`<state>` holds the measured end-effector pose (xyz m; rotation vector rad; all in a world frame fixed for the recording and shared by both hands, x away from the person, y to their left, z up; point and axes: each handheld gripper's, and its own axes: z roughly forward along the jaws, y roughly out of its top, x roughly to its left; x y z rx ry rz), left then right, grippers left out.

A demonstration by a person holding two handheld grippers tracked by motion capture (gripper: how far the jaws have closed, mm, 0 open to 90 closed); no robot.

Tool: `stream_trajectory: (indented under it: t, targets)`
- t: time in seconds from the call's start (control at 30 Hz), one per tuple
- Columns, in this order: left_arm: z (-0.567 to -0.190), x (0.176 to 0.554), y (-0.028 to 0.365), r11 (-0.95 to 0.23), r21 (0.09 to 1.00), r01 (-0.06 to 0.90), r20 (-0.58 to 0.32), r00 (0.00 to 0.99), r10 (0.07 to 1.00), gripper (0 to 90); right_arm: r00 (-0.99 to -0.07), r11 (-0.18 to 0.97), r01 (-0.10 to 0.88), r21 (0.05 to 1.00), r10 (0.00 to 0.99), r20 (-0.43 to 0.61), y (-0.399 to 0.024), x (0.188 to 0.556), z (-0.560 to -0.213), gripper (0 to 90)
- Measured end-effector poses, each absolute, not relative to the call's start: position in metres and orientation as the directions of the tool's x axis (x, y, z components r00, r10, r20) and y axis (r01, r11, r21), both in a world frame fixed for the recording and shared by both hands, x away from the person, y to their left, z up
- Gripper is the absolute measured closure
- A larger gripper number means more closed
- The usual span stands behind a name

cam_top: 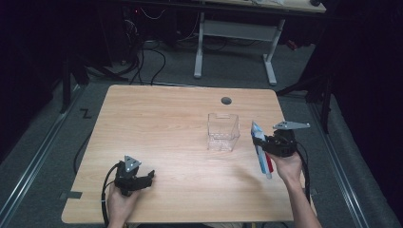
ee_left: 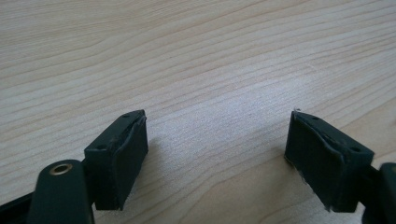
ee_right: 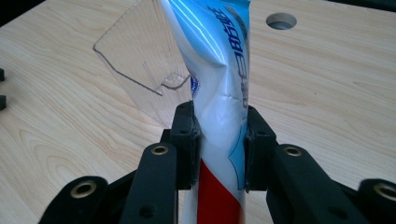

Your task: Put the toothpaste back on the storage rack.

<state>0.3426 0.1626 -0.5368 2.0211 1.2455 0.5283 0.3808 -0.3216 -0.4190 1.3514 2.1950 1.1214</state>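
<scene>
Standing tilted in the right gripper (cam_top: 267,142), the toothpaste tube (cam_top: 261,148) is pinched across its white middle by both black pads, its blue-and-white crimped end pointing up and away from the person and its red end hanging below the jaws, clear of the wooden table (cam_top: 161,128). Just left of the tube in the high view stands a clear plastic box (cam_top: 222,131), open at the top, with a round cable hole (cam_top: 226,100) in the tabletop beyond it. The left gripper (cam_top: 151,176) rests well apart near the table's front edge, its jaws spread wide over bare wood with nothing between them.
</scene>
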Motion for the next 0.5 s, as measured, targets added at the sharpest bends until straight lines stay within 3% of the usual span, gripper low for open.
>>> stream_trajectory:
  t: [0.5]
  targets:
    - [-0.537,0.343,0.163,-0.298,0.737,0.606,-0.015,0.456,0.89,21.3,-0.561,0.274,0.52,0.809,0.824,0.081,-0.297,0.375,-0.396,70.8]
